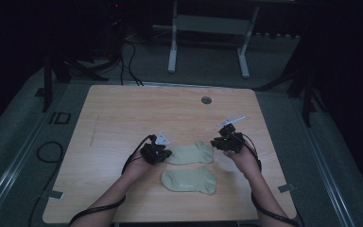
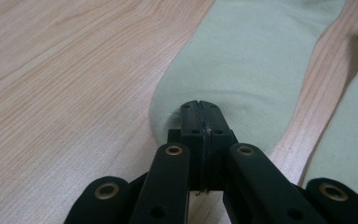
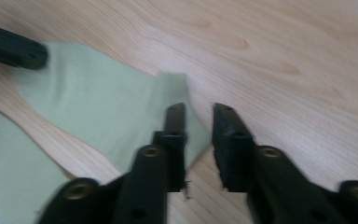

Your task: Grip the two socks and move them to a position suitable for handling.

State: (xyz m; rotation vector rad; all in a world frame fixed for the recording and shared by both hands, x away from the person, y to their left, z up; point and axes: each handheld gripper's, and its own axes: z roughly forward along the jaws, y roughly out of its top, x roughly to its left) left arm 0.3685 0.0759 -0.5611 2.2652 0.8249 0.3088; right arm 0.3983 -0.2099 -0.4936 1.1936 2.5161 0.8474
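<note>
High view: on the table (image 1: pixel 123 109), the far sock (image 1: pixel 191 153) lies flat beyond the near sock (image 1: pixel 189 180). Left gripper (image 1: pixel 156 152) pinches its toe; right gripper (image 1: pixel 227 141), jaws parted, empty, should regrip the cuff squarely.

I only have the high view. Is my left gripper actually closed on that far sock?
Observer: The left gripper is shut, with its tips at the rounded end of the far sock. I cannot confirm that any fabric is pinched.
Operator: And the right one?
Observer: The right gripper stands open, gripping nothing.
Operator: Where is that sock's other end?
Observer: Its straight end lies on the table, partly beneath one jaw.
</note>
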